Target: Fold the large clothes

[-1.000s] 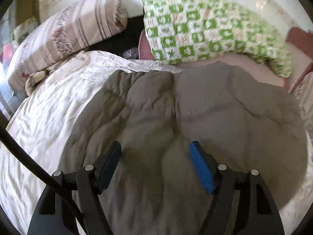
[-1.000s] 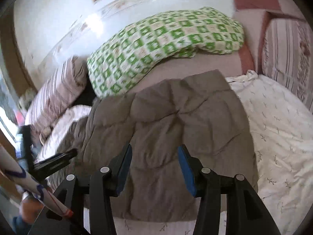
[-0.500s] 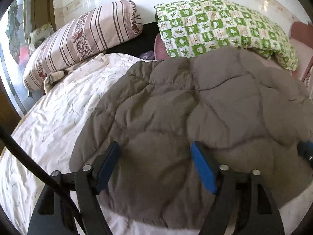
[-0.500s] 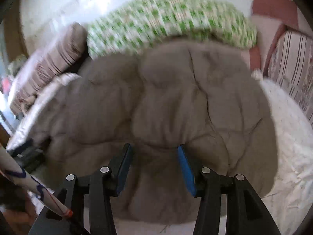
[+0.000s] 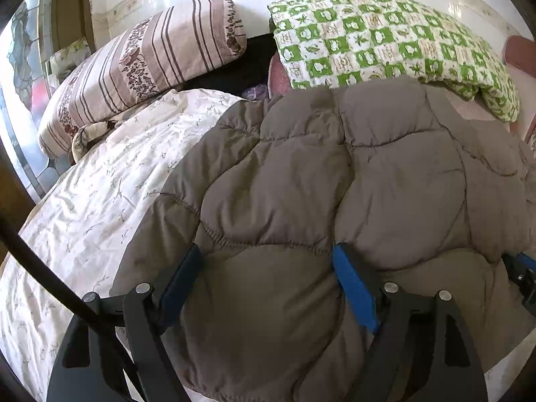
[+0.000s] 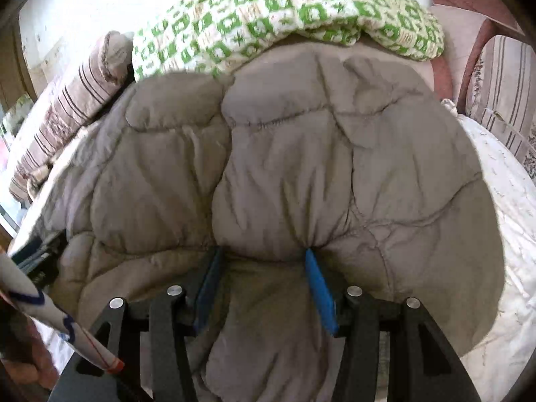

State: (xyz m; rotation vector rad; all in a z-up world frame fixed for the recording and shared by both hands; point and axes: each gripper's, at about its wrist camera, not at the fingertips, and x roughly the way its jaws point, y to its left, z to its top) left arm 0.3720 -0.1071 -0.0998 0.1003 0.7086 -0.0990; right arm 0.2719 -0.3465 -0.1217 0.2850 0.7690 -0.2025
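On the bed: a white sheet with small twigs (image 5: 100, 201) covers the bed, and the brown quilted jacket (image 5: 335, 184) lies spread on it, filling the middle of both views.
Jacket, hidden parts: its near edge goes under both tools and out of the frame; no sleeve, collar or zipper can be made out, so I cannot tell which side is up.
Behind the jacket: the green checked blanket (image 5: 385, 40) lies just behind its far edge, and the striped pillow (image 5: 144, 63) is at the far left.
Left hand-held gripper (image 5: 268, 284): jaws stand wide, a puffy fold of the jacket is between them; whether the pads press it is hard to see.
Right hand-held gripper (image 6: 261, 281): jaws stand narrower, and the padding bulges above the tips, so it pinches a fold of the jacket.
Only in left view: a dark gap between pillow and blanket, and a window at the left edge.
Only in right view: a second striped cushion (image 6: 502, 93) at the right, and a sleeve (image 6: 43, 331), cut off, at the lower left.
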